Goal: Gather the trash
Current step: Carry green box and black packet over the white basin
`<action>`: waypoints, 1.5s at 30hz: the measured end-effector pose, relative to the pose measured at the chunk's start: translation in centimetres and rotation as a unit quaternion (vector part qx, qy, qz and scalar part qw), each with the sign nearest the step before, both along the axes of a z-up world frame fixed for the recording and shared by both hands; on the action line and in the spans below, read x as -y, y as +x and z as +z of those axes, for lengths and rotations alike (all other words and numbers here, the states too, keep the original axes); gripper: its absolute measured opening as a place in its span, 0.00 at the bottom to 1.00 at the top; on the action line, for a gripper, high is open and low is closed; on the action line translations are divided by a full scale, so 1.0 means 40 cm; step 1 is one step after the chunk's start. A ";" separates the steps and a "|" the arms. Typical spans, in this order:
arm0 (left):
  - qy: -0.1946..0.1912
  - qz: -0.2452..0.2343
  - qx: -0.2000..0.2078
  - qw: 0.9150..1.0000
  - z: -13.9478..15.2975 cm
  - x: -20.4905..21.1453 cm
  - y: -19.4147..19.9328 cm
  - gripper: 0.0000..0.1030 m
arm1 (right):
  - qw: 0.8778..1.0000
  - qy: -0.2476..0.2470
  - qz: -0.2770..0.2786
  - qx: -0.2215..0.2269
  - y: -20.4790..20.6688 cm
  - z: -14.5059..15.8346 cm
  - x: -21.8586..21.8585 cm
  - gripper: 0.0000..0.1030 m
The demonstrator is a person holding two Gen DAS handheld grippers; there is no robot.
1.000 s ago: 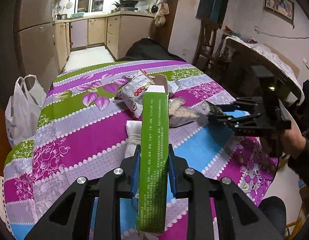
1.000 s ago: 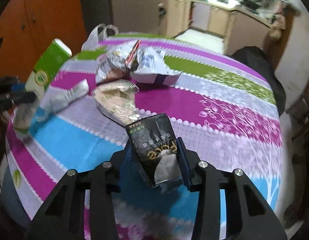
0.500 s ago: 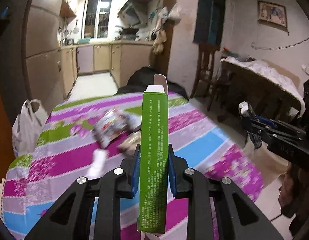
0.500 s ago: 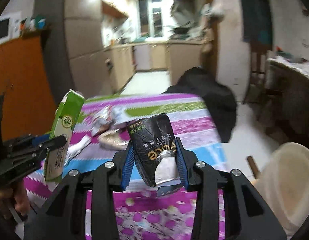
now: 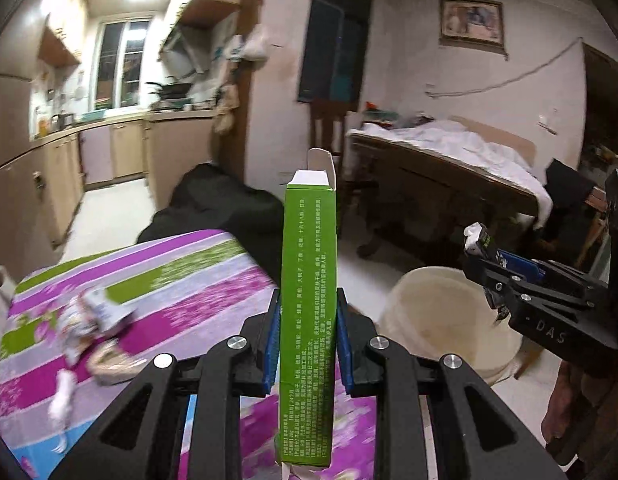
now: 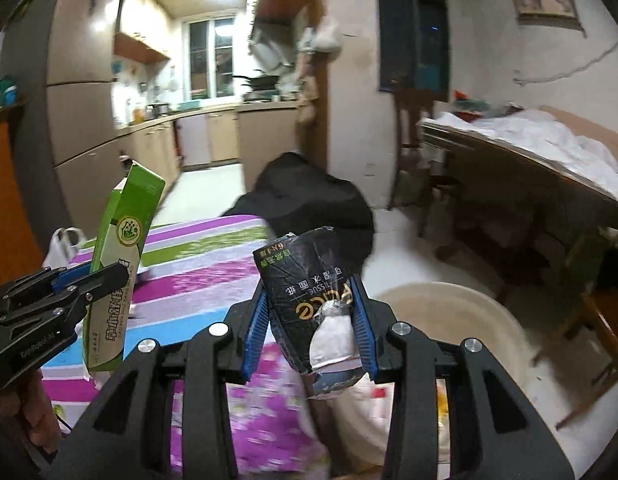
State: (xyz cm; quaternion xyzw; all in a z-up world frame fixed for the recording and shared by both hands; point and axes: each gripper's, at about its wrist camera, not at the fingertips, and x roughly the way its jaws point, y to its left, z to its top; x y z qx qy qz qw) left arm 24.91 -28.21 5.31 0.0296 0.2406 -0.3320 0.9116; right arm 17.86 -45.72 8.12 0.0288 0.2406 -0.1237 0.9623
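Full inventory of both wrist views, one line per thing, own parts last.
green carton: 1, green, upright between left gripper's pads
tissue pack: 1, black, crumpled, between right gripper's pads
bucket: 1, cream, on floor beside table
table: 1, striped purple, green and blue cloth
wrappers: several, whitish, blurred, on table
plastic bag: 1, white, far side of table
dark bundle: 1, black, behind table
bed: 1, white sheets, by right wall
left gripper: black, blue pads, shut on carton
right gripper: black, blue pads, shut on pack
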 end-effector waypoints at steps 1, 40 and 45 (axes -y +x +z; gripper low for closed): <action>-0.001 -0.011 -0.003 1.000 0.007 0.046 -0.002 0.24 | 1.000 -0.002 -0.009 -0.002 -0.006 0.003 0.023 0.36; 0.053 -0.121 -0.156 0.979 -0.134 0.696 0.156 0.24 | 0.988 0.069 -0.083 -0.111 -0.005 -0.116 0.403 0.36; 0.056 -0.126 -0.158 0.978 -0.141 0.695 0.154 0.24 | 0.988 0.071 -0.081 -0.115 0.006 -0.118 0.421 0.36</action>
